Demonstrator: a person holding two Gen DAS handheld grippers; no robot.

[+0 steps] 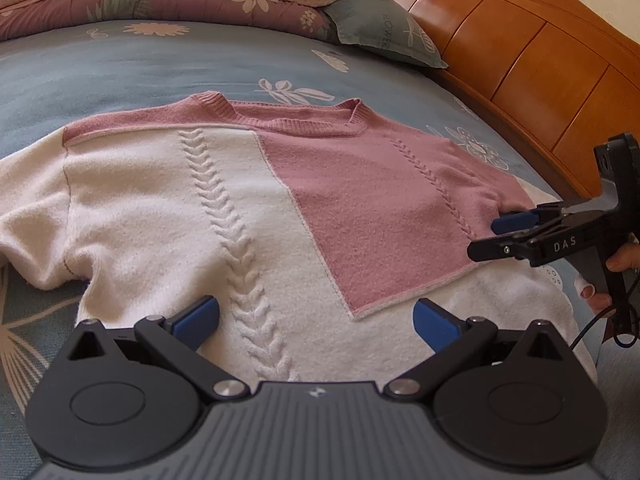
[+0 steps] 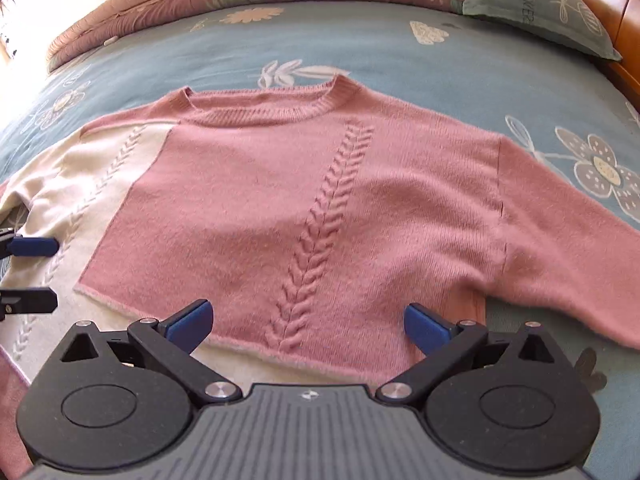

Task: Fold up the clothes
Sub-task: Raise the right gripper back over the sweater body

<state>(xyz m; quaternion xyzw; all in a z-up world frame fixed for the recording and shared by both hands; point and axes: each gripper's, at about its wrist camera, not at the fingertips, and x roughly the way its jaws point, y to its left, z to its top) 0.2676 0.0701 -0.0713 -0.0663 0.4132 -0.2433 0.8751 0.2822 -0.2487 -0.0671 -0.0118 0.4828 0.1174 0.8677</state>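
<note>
Left wrist view. Nearest the lens: left gripper (image 1: 316, 322), jaws spread wide, nothing between the blue pads, hovering over the cream lower half of the sweater (image 1: 248, 208). Sweater lay flat, front up, on the blue floral bedsheet (image 1: 120, 64), neckline at 12 o'clock, hem at 6. Right gripper (image 1: 492, 236) seen at 3 o'clock, held by a hand (image 1: 612, 272), fingers parted at the pink sleeve seam; contact with the knit could not be told.

Right wrist view. Nearest the lens: right gripper (image 2: 306, 326), wide open, empty, above the pink panel's lower edge. Pink sleeve (image 2: 568, 256) stretched out toward 3–4 o'clock. Left gripper's tips (image 2: 34, 272) at 9 o'clock, parted. Pillow (image 2: 536, 8) at 1 o'clock, well apart.

Judged: fuzzy knit, soft, light, limp; likely to drape and stretch, unlikely to slip. Best pinched at the sleeve cuff or shoulder seam, with a hem corner as second hold; a single-layer pinch risked dragging the panel.
</note>
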